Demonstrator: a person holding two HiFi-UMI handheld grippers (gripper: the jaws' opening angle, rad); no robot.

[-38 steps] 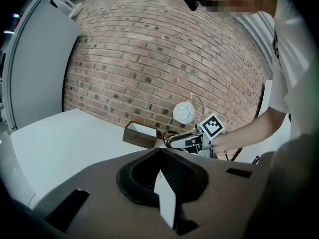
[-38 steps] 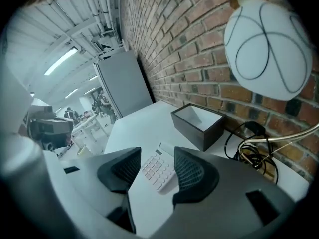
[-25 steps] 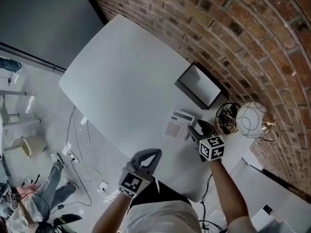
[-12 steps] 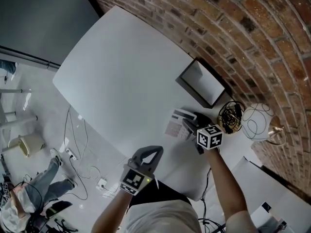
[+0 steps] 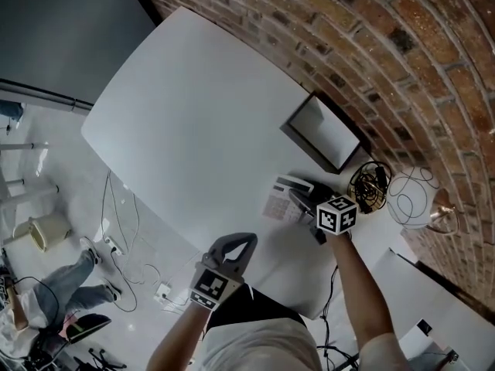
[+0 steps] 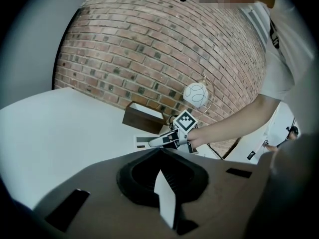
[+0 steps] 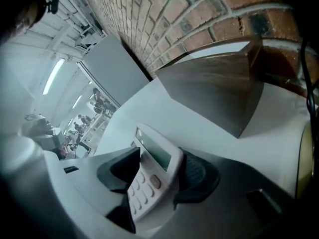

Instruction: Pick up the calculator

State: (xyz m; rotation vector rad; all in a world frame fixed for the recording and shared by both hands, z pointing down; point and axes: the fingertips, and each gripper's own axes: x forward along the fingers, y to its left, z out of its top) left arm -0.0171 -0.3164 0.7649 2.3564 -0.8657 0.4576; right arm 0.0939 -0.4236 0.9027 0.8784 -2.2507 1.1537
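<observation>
The white calculator (image 5: pixel 282 200) lies on the white table (image 5: pixel 193 107), near its right end. My right gripper (image 5: pixel 302 202) reaches over it from the right. In the right gripper view the calculator (image 7: pixel 154 156) sits between the two dark pads (image 7: pixel 197 176), screen end pointing away. The jaws of the right gripper (image 7: pixel 159 177) are closing, and both pads touch the calculator's long edges. My left gripper (image 5: pixel 246 243) hovers at the table's near edge, to the left of the calculator, shut and empty. In its own view the left gripper (image 6: pixel 160 152) has its tips together.
A dark open box (image 5: pixel 325 134) stands just beyond the calculator, against the brick wall. A tangle of black cable (image 5: pixel 370 185) and a round wire lamp (image 5: pixel 414 199) lie right of the gripper. Cords (image 5: pixel 124 230) trail on the floor below the table, where a person (image 5: pixel 46 308) sits.
My right gripper moved left from beside the calculator until its jaws stood around it, then sank a little. My left gripper dropped slightly and stayed shut.
</observation>
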